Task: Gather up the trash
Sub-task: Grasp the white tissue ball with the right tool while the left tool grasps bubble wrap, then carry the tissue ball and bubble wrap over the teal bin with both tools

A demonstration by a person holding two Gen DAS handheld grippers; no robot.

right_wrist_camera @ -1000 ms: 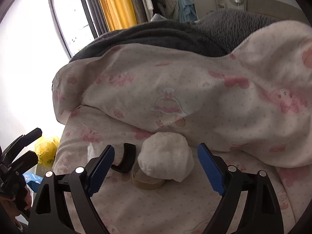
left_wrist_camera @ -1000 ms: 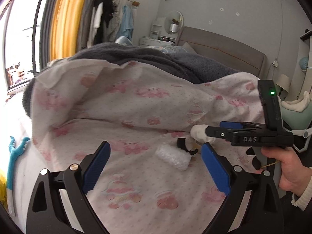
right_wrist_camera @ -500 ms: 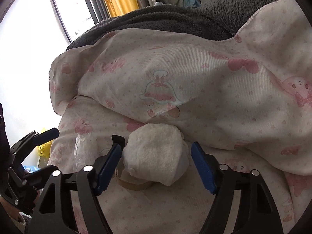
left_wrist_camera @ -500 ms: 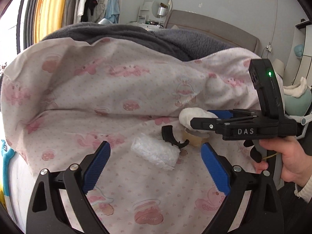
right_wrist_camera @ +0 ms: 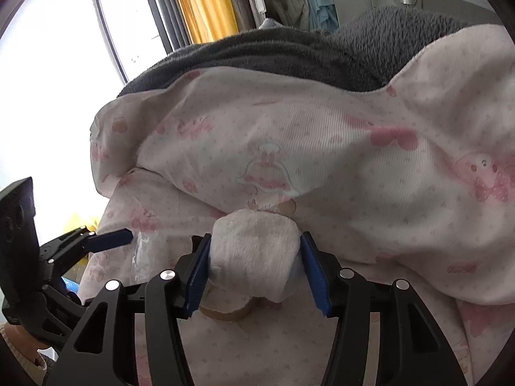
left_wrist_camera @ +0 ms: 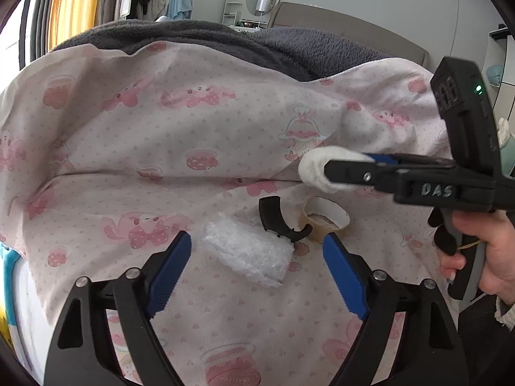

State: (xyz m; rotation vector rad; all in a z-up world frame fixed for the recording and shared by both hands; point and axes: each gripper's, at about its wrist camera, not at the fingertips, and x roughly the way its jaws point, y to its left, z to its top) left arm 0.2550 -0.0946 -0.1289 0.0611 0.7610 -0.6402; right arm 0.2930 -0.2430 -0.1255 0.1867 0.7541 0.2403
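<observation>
My right gripper (right_wrist_camera: pixel 254 265) is shut on a white balled-up cloth wad (right_wrist_camera: pixel 254 257), seen from the side in the left wrist view (left_wrist_camera: pixel 317 170). Under it lie a tan tape roll core (left_wrist_camera: pixel 325 217) and a black curved plastic piece (left_wrist_camera: pixel 276 218) on the pink-print sheet (left_wrist_camera: pixel 161 160). My left gripper (left_wrist_camera: pixel 257 263) is open, its jaws on either side of a clear bubble-wrap bundle (left_wrist_camera: pixel 248 252) that lies on the sheet. The tape core also shows below the wad in the right wrist view (right_wrist_camera: pixel 225 310).
A grey fleece blanket (left_wrist_camera: pixel 209 41) lies over the bed behind the folded pink quilt. Yellow curtains (right_wrist_camera: pixel 202 3) and a window are at the left. A yellow bag (right_wrist_camera: pixel 77 225) sits low beside the bed. A headboard (left_wrist_camera: pixel 354 29) stands at the back.
My right gripper closed on the cloth wad. My left gripper moved forward so the bubble wrap now lies between its jaws.
</observation>
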